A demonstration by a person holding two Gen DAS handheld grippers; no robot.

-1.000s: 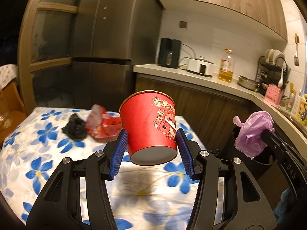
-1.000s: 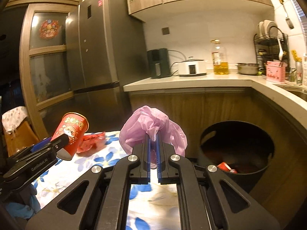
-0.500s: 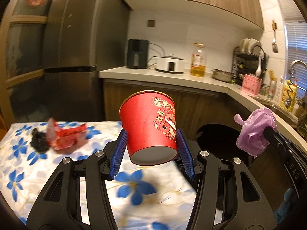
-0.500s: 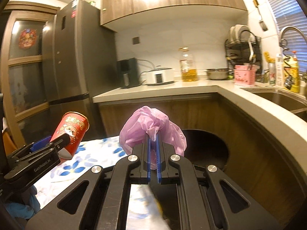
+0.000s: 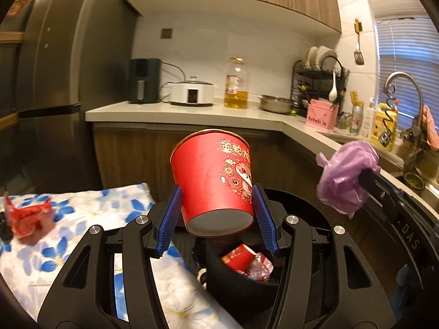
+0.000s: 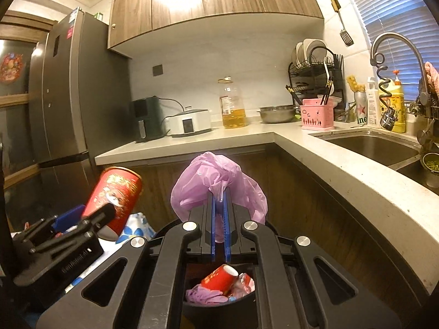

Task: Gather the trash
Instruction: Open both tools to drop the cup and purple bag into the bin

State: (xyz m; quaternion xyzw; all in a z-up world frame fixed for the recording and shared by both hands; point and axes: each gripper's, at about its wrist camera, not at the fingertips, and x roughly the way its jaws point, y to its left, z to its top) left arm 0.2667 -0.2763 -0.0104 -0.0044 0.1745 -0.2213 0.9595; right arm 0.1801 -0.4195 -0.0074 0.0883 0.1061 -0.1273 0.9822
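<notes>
Left tongs [image 5: 216, 216] are about half open, blue pads clamped on the sides of a red paper cup [image 5: 214, 181], held upright above the black trash bin [image 5: 236, 282]. Right tongs [image 6: 219, 219] are pinched nearly closed on a crumpled purple plastic bag [image 6: 216, 181], also over the bin. A red wrapper [image 5: 27, 216] sits on the floral table [image 5: 82, 219] to the left.

surface: floral-cloth table [image 5: 82, 249] | on it: crumpled red wrapper [image 5: 27, 216], near far left edge
</notes>
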